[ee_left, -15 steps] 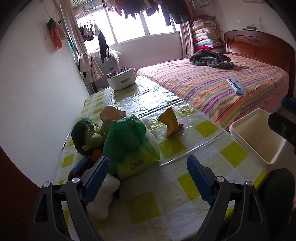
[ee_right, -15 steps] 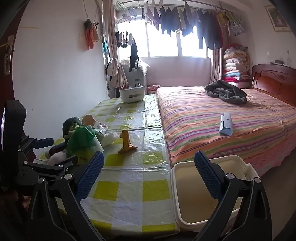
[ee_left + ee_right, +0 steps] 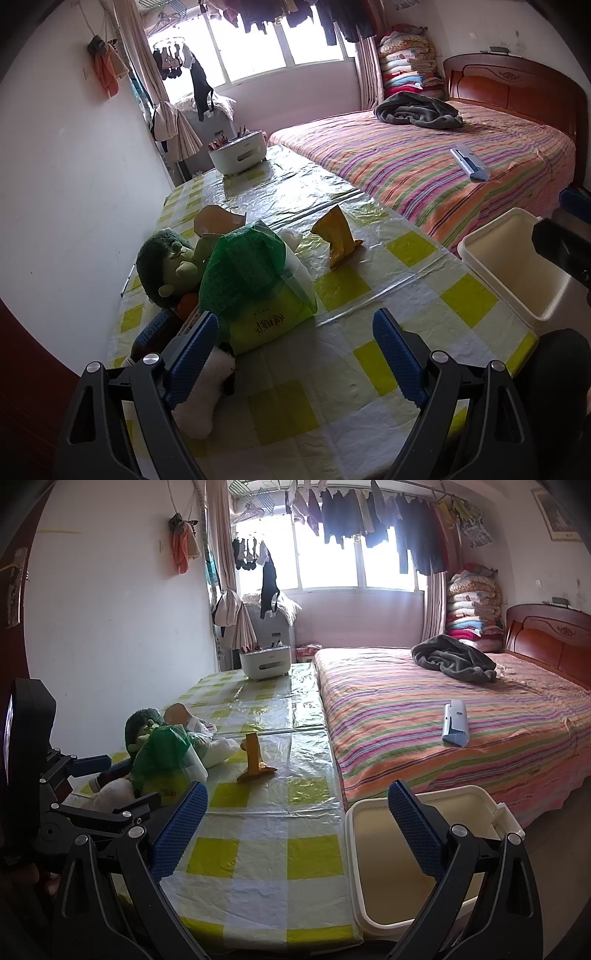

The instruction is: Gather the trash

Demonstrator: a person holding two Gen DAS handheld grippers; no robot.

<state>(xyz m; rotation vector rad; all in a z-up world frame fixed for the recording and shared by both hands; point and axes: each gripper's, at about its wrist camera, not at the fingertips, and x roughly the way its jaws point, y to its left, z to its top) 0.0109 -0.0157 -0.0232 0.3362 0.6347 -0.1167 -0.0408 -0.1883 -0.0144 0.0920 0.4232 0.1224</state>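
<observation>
Here the yellow wrapper (image 3: 338, 236) stands upright — long axis vertical — both jaws spread, empty.

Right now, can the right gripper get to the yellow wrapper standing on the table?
Probably yes. The right gripper is open and holds nothing, and only bare tablecloth lies between it and the yellow wrapper. The green bag sits off to the side, not in its way.

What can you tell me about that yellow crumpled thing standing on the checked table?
The yellow wrapper looks like a crumpled, empty paper or foil packet, mustard yellow. It stands roughly upright on a flattened, splayed base, its top bent. It sits alone on the glossy plastic-covered tablecloth, right of the green bag, apart from it. Nothing touches it but the table.
</observation>
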